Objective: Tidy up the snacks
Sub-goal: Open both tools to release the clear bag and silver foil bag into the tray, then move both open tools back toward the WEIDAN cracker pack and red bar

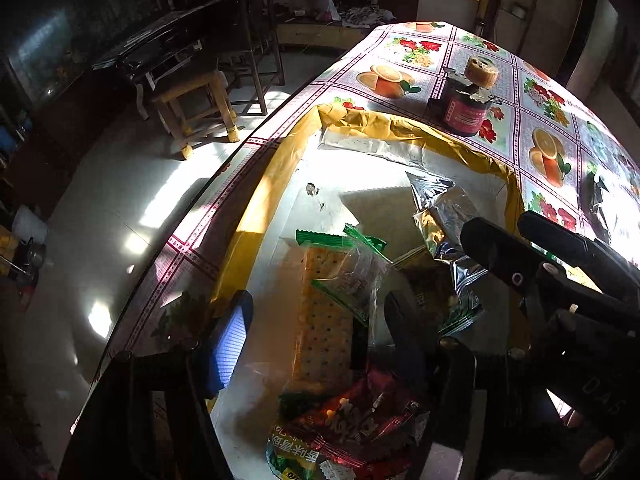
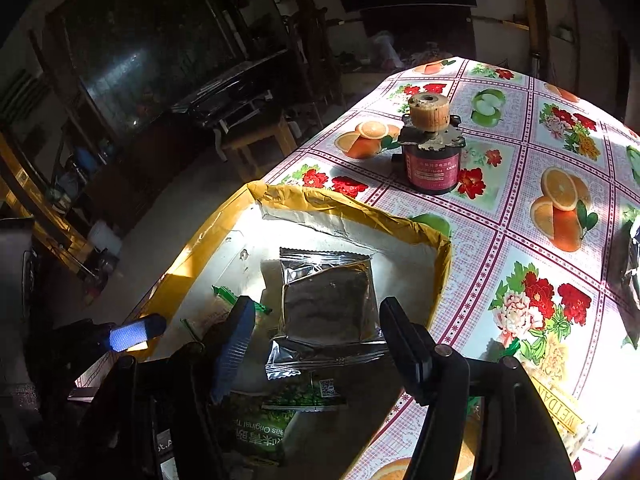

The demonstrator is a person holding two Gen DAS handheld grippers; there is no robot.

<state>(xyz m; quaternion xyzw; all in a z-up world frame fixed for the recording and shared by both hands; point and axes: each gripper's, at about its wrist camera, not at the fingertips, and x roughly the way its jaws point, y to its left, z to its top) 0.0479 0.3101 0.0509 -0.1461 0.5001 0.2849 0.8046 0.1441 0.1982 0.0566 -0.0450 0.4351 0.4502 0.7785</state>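
Presently, from the left wrist view, the left claw [image 1: 316,328] stands wide apart, gripping nothing, above an open box [image 1: 256,216] on the tabletop [image 1: 420,60]. A cracker packet [image 1: 324,312] lies between its fingers, a red packet [image 1: 360,420] nearer. The right claw [image 1: 516,248] enters from the right, its jaws narrow beside a silver packet [image 1: 440,216]; contact cannot be confirmed. From the right wrist view, the right claw [image 2: 316,340] stands wide around that silver packet [image 2: 328,300], over the box [image 2: 360,208]. A green packet [image 2: 260,424] lies beneath. A small motor [image 2: 430,152] stands beyond.
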